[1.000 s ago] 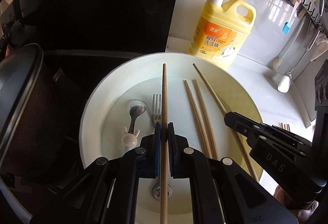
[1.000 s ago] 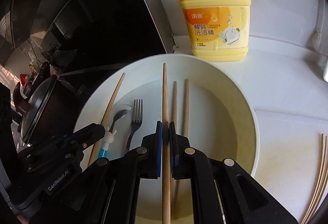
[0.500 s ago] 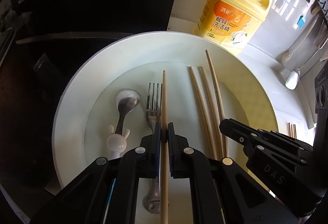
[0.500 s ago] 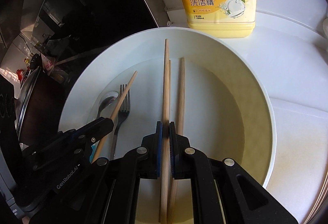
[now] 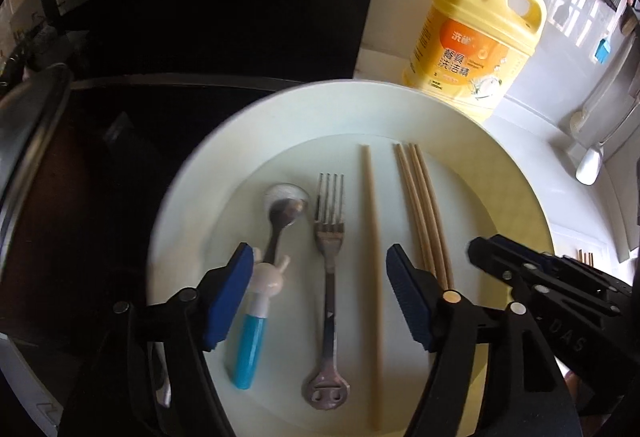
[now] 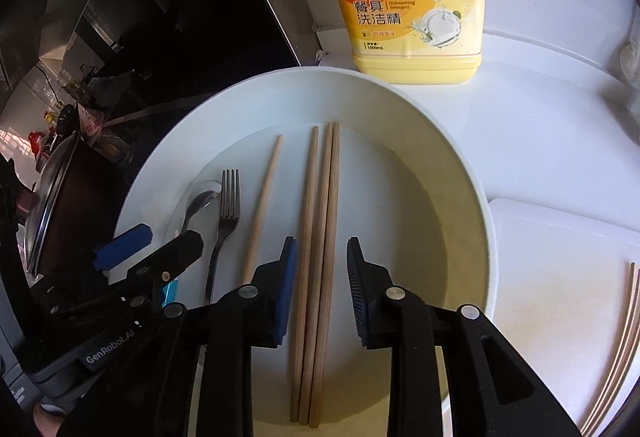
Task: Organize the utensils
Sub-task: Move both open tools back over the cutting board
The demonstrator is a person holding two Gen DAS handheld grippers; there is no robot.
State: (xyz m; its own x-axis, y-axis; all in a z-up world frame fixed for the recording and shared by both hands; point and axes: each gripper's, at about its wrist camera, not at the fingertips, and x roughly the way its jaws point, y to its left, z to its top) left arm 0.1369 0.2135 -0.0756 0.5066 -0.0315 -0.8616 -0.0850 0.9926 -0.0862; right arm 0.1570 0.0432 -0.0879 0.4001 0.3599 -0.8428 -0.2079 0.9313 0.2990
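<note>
Both grippers, left (image 5: 320, 289) and right (image 6: 322, 271), tilt steeply over the plate (image 5: 192, 205), jaws opening (chopsticks (image 6: 316, 237) released)

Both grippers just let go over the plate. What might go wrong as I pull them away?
1. The right gripper, jaws opening, straddles the three chopsticks; dragging a pad back may scatter them.
2. The left gripper, also opening, brackets the fork and single chopstick; its left pad sits beside the spoon, which could get knocked.
</note>
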